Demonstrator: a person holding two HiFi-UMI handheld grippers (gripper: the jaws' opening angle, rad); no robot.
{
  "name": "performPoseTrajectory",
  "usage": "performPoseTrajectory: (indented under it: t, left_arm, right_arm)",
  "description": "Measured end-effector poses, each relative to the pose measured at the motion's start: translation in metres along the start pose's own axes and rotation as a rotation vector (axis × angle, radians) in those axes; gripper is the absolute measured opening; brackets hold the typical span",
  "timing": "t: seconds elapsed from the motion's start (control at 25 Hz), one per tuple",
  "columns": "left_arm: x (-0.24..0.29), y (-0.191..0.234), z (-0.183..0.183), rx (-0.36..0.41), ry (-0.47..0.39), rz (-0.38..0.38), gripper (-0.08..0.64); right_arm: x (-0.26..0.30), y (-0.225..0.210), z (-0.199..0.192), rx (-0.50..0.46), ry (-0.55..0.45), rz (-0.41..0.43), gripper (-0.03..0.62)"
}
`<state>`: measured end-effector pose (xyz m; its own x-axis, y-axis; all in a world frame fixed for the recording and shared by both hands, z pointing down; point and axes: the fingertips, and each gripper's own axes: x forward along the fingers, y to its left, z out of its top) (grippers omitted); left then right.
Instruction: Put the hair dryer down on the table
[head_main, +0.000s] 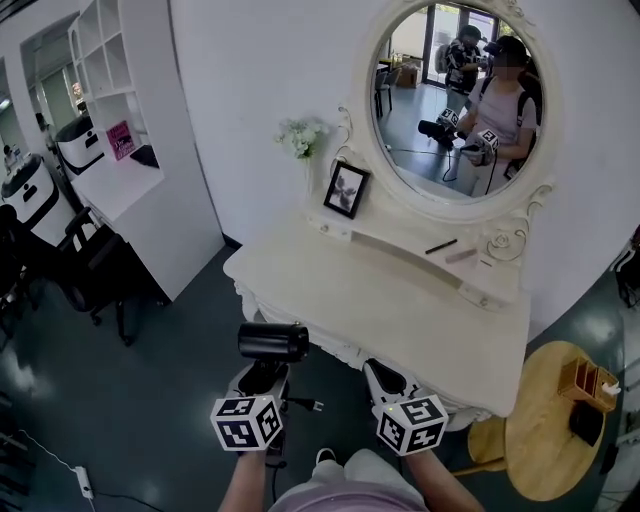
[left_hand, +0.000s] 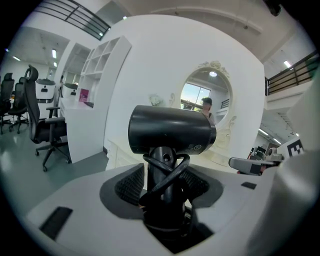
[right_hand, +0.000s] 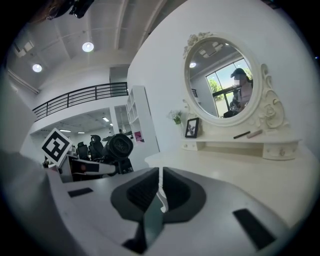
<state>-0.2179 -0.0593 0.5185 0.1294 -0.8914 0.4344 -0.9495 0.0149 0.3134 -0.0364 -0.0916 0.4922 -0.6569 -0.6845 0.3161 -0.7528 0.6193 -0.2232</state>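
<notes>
Mock dressing-room set inside a big open office/studio hall. Ornate white vanity bench (head_main: 400, 310) w/ oval mirror (head_main: 455, 100) up front. Office chairs (left_hand: 45, 136) & mezzanine railing (right_hand: 80, 95) in the bkgd.

Left gripper (head_main: 262, 380): held low ahead of the body, fingers (left_hand: 127, 186) clamped on the upright handle of the hair dryer (left_hand: 170, 130).
Right gripper (head_main: 386, 380): just beside the left, about level with it, fingers (right_hand: 142, 192) pressed together, nothing between.
Forearms (head_main: 243, 487): both bare, reaching forward side by side.
</notes>
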Motion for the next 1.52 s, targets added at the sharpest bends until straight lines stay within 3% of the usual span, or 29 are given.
performPoseTrajectory:
  t: [0.56, 1.52]
  left_arm:
    - [0.067, 0.006, 0.037, 0.038, 0.013, -0.005, 0.221]
    - [0.210, -0.034, 0.069, 0.083, 0.103, -0.074, 0.221]
  right_arm:
    - [0.046, -0.038, 0.019, 0.024, -0.001, -0.031, 0.012]
    - [0.105, -0.118, 0.056, 0.062, -0.007, -0.057, 0.012]
